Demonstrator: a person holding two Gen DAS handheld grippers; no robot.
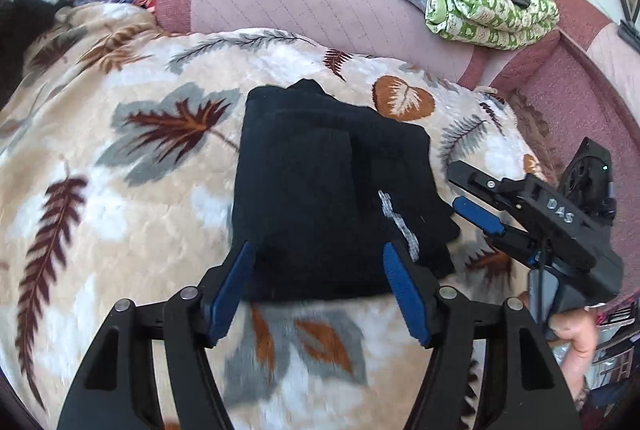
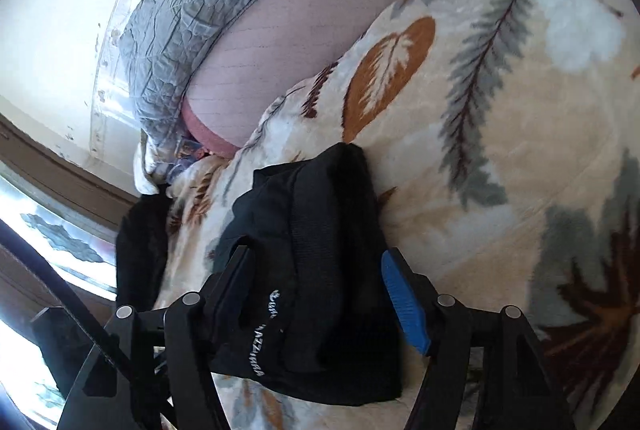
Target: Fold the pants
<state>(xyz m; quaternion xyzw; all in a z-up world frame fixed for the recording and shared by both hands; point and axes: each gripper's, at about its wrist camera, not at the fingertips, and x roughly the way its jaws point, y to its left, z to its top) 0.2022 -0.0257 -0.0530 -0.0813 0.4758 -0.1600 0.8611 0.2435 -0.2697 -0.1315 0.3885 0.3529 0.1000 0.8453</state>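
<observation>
The black pants (image 1: 320,190) lie folded into a compact bundle on the leaf-print blanket (image 1: 120,210); left gripper (image 1: 318,290) and right gripper (image 2: 316,294) hover with jaws spread, gripping nothing; folding looks essentially finished.

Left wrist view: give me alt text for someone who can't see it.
Black pants lie folded into a compact bundle on a leaf-print blanket, with the left gripper above their near edge, jaws open and holding nothing. The right gripper reaches in from the right, jaws open, beside the bundle. A green patterned cloth lies behind.
</observation>
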